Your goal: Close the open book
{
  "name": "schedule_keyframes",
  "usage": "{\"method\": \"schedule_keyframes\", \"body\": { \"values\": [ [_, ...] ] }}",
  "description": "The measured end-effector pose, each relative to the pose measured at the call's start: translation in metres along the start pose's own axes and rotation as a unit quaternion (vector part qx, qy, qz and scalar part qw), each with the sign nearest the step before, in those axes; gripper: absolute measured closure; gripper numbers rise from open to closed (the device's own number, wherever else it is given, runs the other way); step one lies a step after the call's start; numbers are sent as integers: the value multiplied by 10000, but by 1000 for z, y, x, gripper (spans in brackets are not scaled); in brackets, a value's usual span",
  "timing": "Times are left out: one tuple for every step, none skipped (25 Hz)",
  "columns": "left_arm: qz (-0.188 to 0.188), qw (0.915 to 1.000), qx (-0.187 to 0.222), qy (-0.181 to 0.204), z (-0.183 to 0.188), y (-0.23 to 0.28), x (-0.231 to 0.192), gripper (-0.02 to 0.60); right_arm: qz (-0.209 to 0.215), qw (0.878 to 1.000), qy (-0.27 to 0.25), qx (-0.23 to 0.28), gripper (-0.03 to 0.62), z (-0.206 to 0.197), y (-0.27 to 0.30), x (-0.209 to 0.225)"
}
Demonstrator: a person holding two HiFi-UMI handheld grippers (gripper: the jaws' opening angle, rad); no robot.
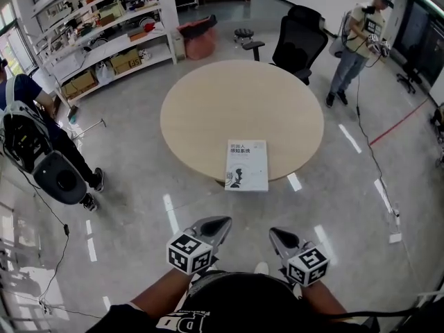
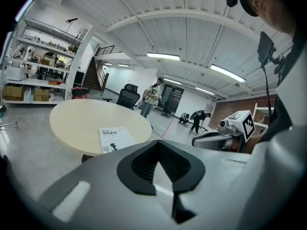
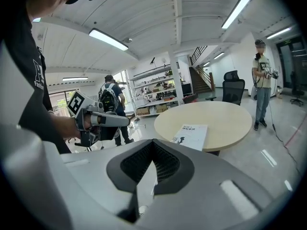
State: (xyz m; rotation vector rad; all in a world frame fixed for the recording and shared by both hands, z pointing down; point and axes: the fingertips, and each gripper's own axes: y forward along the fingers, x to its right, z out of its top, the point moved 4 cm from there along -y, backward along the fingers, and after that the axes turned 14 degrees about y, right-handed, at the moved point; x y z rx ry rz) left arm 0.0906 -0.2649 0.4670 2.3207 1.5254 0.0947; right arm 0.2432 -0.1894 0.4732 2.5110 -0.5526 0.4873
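- Fingers (image 2: 144, 164) of my left gripper (image 1: 223, 222) are pressed together, with nothing between them.
- My right gripper (image 1: 275, 233) matches it: its fingers (image 3: 140, 164) meet tip to tip and pinch nothing.
- Both grippers hang side by side low in the head view, over the glossy floor (image 1: 139, 207). They are well apart from the desk (image 1: 229, 96) and point towards it.
- On that round, pale desk lies the book (image 1: 247, 165), flat, white cover up and already closed, at the rim nearest me. Its near end seems to reach just past the rim.
- Neither gripper touches the book.
- From the right gripper view I see the left gripper off to one side, held in a hand (image 3: 72, 124), with its marker cube (image 3: 76, 103) on top.
- Beyond the desk stands a black office chair (image 1: 300, 44), and shelves (image 1: 97, 26) loaded with boxes line the far left wall.
- A person with a backpack (image 1: 28, 130) stands left of the desk; a second person (image 1: 357, 40) stands at the far right, holding some gear.
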Motion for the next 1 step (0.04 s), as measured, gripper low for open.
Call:
{"method": "schedule_keyframes", "body": {
  "values": [
    [3, 10000, -1, 4, 1, 3, 1, 574, 7, 10000, -9, 12, 588, 1, -1, 1]
  ]
}}
